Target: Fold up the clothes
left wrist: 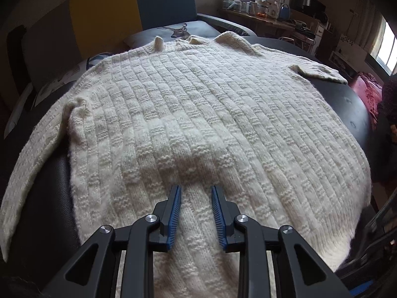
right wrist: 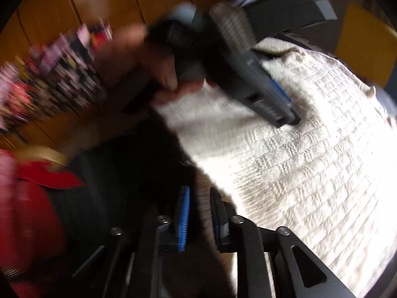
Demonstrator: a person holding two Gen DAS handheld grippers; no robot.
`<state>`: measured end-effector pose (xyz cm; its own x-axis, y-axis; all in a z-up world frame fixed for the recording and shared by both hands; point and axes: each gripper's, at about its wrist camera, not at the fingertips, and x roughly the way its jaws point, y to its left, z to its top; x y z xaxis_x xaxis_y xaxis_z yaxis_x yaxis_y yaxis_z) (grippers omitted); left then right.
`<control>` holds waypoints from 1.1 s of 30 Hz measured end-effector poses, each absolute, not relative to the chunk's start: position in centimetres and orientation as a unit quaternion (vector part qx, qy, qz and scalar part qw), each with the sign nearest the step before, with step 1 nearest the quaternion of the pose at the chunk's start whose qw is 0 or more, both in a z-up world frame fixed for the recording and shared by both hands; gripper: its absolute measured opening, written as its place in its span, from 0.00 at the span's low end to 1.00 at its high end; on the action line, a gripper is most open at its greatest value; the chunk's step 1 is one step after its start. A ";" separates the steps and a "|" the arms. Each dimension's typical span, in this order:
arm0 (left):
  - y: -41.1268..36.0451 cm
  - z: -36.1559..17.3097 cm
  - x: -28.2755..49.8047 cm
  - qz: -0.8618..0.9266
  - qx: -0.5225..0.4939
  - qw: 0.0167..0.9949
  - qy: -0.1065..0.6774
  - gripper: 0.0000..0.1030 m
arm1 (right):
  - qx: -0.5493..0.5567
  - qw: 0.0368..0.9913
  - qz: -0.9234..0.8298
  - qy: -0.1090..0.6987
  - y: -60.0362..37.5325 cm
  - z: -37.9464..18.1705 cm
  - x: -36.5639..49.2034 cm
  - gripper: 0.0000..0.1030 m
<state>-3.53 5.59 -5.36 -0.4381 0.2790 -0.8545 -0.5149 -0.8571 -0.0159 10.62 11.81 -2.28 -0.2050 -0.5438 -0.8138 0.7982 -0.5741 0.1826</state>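
A cream knit sweater [left wrist: 198,114] lies spread flat on a dark cushioned surface [left wrist: 347,104]. The left gripper [left wrist: 196,193] rests on its hem, jaws apart. The right gripper [right wrist: 199,198] is blurred, jaws apart around the sweater's edge.

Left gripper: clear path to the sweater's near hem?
Probably yes. The left gripper hovers open right over the cream cable-knit sweater, spread flat on the dark surface; nothing lies between its fingers and the knit.

R wrist view blurred; sweater [right wrist: 285,173] hem cropped.
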 end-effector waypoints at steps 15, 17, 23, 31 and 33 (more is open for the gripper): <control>2.8 -6.1 -0.9 0.856 -0.449 0.233 0.105 0.26 | 0.494 0.212 -0.836 0.115 26.1 -4.9 5.9 0.28; 2.6 -6.1 -0.8 0.858 -0.448 0.230 0.100 0.26 | 0.497 0.198 -0.836 0.118 27.6 -4.8 5.1 0.29; 2.6 -5.7 0.4 0.869 -0.434 0.218 0.092 0.26 | 0.486 0.198 -0.848 0.072 28.1 -4.1 4.6 0.35; 1.2 -6.0 3.5 0.872 -0.419 0.224 0.118 0.26 | 0.523 0.146 -0.838 0.057 30.6 -5.1 5.1 0.37; 1.2 -6.0 3.0 0.873 -0.427 0.216 0.099 0.26 | 0.526 0.151 -0.836 0.025 32.1 -5.5 4.3 0.37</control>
